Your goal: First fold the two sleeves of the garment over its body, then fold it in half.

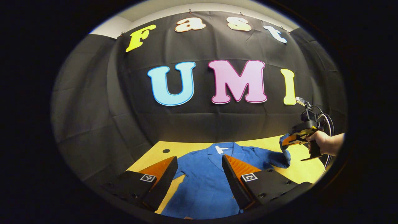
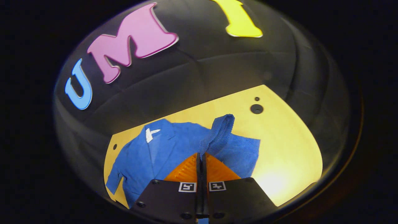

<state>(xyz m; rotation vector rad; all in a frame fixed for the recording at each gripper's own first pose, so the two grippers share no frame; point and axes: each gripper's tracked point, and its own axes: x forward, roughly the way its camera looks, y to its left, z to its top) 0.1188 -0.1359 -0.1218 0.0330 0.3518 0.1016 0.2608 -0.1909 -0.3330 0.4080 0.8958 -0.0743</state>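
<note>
Left gripper view: blue cloth jacket (image 1: 205, 183) lies flat, collar toward the booth wall, on the yellow surface (image 1: 304, 169). Left hand-held gripper (image 1: 199, 177) hovers above it, its 2 fingers spread wide, holding nothing. Farther right, a hand (image 1: 323, 141) carries the right hand-held gripper (image 1: 284, 141) at the sleeve end.

Right gripper view: right hand-held gripper (image 2: 201, 160) pressed together, pinching the blue sleeve (image 2: 219, 132), lifted off the surface (image 2: 286, 149).

left gripper view low over table (image 1: 304, 171), facing wall, right gripper view tilted, nearer, both sharing blue garment (image 1: 205, 183)
</note>
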